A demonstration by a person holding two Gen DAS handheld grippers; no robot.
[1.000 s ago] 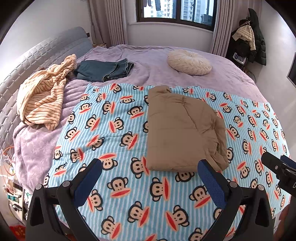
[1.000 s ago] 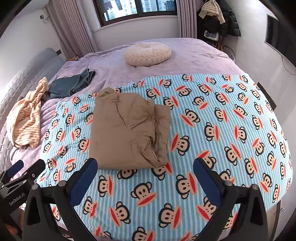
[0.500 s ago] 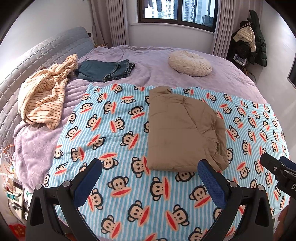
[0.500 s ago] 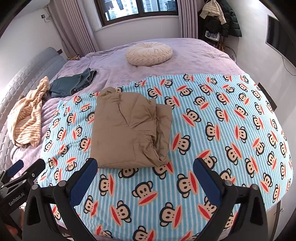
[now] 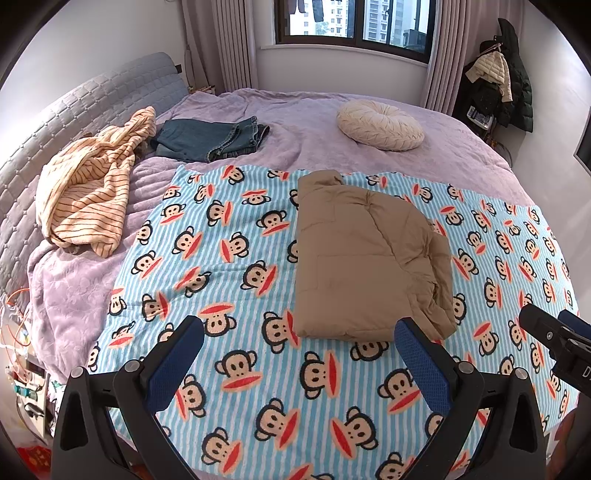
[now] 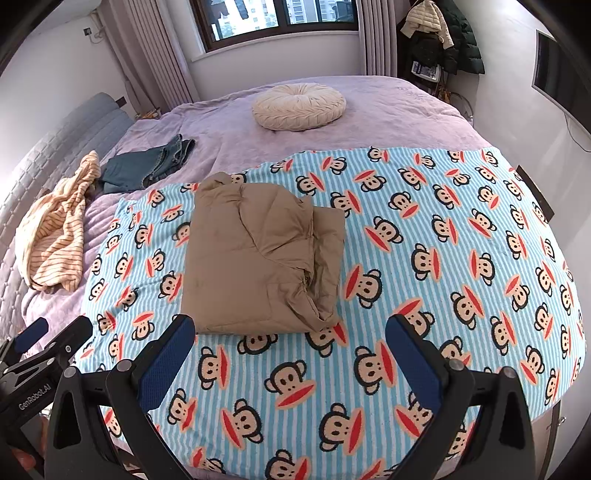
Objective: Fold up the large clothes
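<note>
Left claw (image 5: pixel 299 352): spread apart, empty, above blanket.
Right claw (image 6: pixel 290 349): spread apart, empty.
Tan garment (image 5: pixel 365 258): folded, lying on monkey-print blanket (image 5: pixel 221 258) on bed (image 5: pixel 306 136).

Matt tan puffy jacket (image 5: pixel 369 258), fleecy monkey-print blanket (image 5: pixel 229 369), denim jeans (image 5: pixel 210 138), plush purple bedspread (image 5: pixel 295 122)

Place: a home bedroom
Bed (image 5: pixel 332 122): fills the view, lilac cover, quilted headboard (image 5: pixel 85 110) at 10 o'clock
Window (image 5: pixel 354 18): 12 o'clock, curtains (image 5: pixel 229 44) either side
Coats (image 5: pixel 502 77): hanging at 2 o'clock
Cushion (image 5: pixel 380 125): round, cream, on the bed
</note>
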